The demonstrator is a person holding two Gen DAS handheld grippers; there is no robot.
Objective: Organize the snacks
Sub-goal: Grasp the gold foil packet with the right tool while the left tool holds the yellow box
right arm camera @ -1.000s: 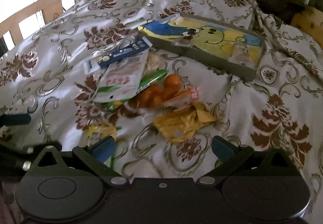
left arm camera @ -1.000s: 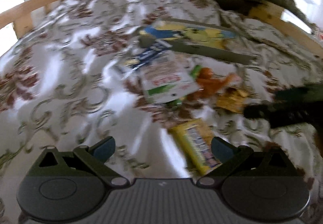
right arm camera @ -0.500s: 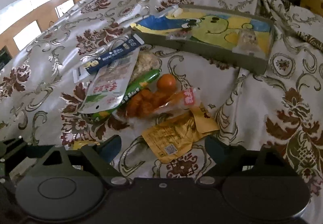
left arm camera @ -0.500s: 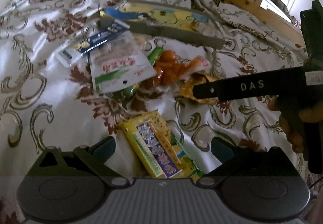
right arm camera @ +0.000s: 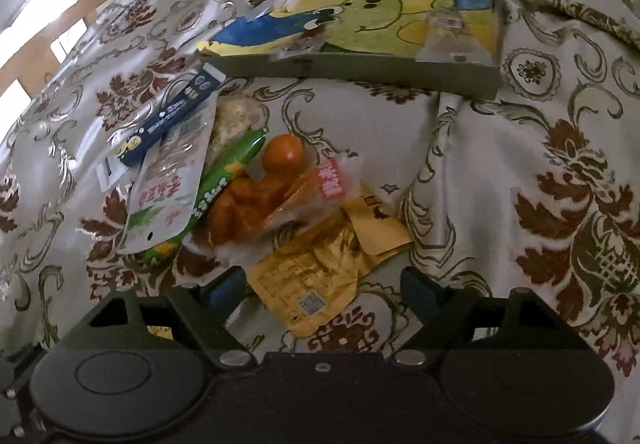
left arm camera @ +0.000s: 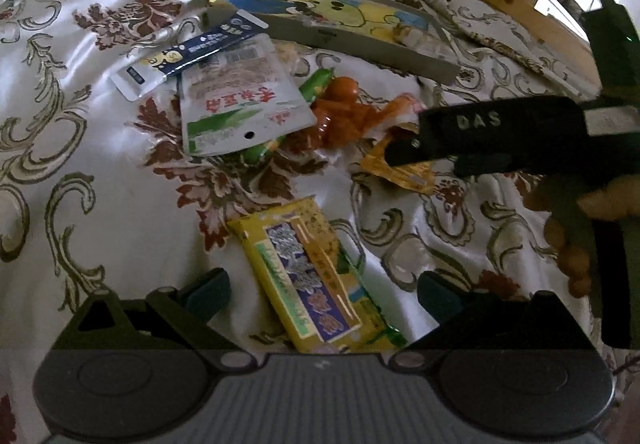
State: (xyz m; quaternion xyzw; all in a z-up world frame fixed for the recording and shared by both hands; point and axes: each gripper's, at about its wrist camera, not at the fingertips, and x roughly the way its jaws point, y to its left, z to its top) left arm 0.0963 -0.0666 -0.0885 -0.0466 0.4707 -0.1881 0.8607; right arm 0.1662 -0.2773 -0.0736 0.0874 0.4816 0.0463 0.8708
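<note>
Step in hand: approach for pickup. The right gripper (right arm camera: 320, 284), jaws closing but clear of contact, straddles the gold packet (right arm camera: 316, 276). The left gripper (left arm camera: 324, 292), jaws spread, straddles the yellow packet (left arm camera: 312, 276). Next: lower, pinch, carry to the tray (right arm camera: 360, 69) beyond.

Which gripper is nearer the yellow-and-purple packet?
Left. The left gripper straddles the yellow-and-purple packet, jaws open; the right gripper, jaws closing, is over the gold wrapper.

Snack packets (right arm camera: 240, 187) heaped on floral bedspread; yellow packet (left arm camera: 308, 276) apart; cartoon tray (right arm camera: 360, 71) behind.
</note>
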